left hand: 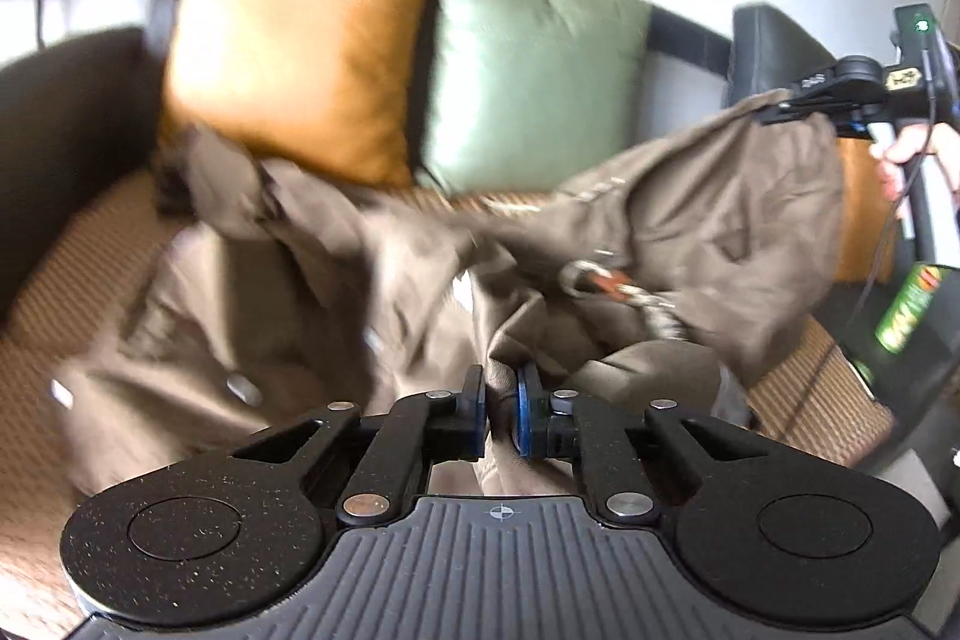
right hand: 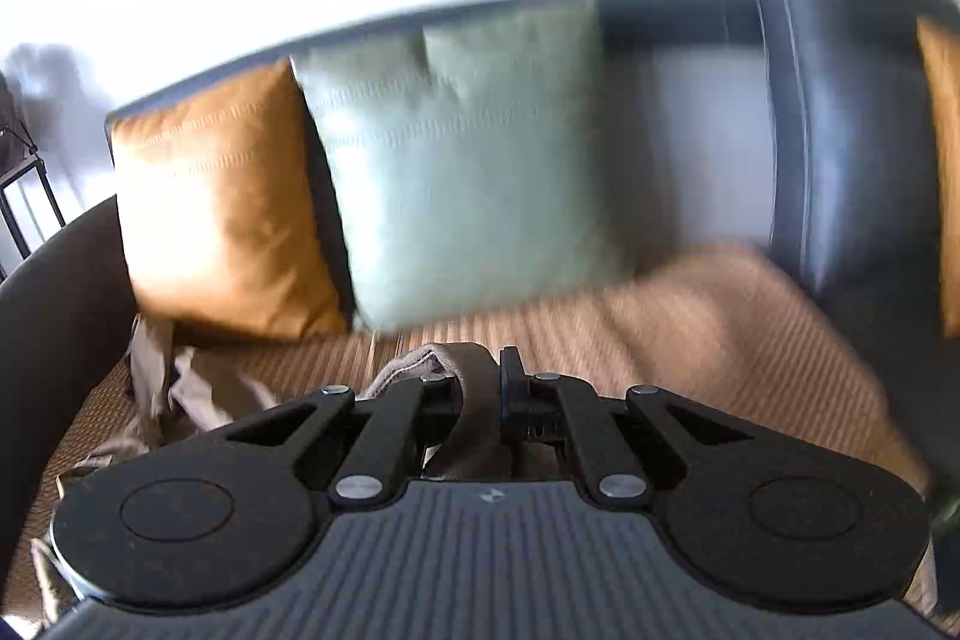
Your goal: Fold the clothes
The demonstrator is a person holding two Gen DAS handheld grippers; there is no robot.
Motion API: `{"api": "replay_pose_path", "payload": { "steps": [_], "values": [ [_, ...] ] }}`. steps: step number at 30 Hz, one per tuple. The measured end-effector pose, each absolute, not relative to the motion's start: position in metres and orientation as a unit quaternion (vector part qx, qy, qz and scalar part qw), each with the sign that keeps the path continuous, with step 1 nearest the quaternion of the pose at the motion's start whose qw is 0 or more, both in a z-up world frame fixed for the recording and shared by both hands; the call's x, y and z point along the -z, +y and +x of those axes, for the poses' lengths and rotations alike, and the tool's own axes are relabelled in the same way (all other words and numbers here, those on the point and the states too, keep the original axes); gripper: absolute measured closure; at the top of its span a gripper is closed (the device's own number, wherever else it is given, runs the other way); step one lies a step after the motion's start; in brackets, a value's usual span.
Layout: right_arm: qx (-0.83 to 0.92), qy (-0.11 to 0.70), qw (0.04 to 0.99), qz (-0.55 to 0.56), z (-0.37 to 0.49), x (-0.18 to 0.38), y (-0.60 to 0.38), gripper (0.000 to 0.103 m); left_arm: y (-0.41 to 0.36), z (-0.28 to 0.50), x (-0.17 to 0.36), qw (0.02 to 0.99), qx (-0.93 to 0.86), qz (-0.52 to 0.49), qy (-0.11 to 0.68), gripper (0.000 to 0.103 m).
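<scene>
A brown garment with buttons and a metal clip on a cord lies crumpled across the sofa seat. My left gripper is shut on a fold of it near its lower edge. In the left wrist view my right gripper is shut on another part of the garment and holds it lifted at the upper right, with a hand behind it. In the right wrist view, brown cloth is pinched between the fingers of my right gripper, and more of the garment trails at lower left.
An orange cushion and a green cushion lean on the sofa back. A dark armrest is at the left and a dark leather piece at the right. A green packet sits at the right edge.
</scene>
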State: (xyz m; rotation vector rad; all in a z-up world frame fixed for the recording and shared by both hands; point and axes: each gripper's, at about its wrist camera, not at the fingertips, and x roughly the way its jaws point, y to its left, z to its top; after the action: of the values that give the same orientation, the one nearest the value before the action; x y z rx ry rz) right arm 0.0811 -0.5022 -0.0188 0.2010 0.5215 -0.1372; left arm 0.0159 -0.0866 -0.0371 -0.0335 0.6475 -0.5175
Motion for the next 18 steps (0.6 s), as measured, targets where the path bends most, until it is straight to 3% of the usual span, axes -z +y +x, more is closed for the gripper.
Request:
{"api": "replay_pose_path", "payload": {
  "steps": [7, 13, 14, 15, 18],
  "values": [
    [0.094, 0.206, 0.971, 0.073, 0.078, -0.037, -0.509, 0.096, -0.036, 0.03, -0.005, 0.959, 0.162, -0.008, 0.231, 0.103],
    [0.124, 0.228, 0.963, 0.066, 0.079, -0.009, -0.518, 0.096, -0.017, 0.049, -0.002, 0.935, 0.183, -0.061, 0.298, 0.103],
    [0.129, 0.233, 0.962, 0.066, 0.08, -0.003, -0.519, 0.096, -0.025, 0.049, 0.005, 0.925, 0.203, -0.064, 0.316, 0.099],
    [0.133, 0.239, 0.96, 0.065, 0.081, 0.003, -0.521, 0.096, -0.037, 0.046, 0.014, 0.915, 0.22, -0.062, 0.332, 0.081],
    [0.148, 0.254, 0.954, 0.063, 0.083, 0.022, -0.524, 0.096, -0.084, 0.03, 0.039, 0.889, 0.269, -0.035, 0.369, 0.072]
  ]
}}
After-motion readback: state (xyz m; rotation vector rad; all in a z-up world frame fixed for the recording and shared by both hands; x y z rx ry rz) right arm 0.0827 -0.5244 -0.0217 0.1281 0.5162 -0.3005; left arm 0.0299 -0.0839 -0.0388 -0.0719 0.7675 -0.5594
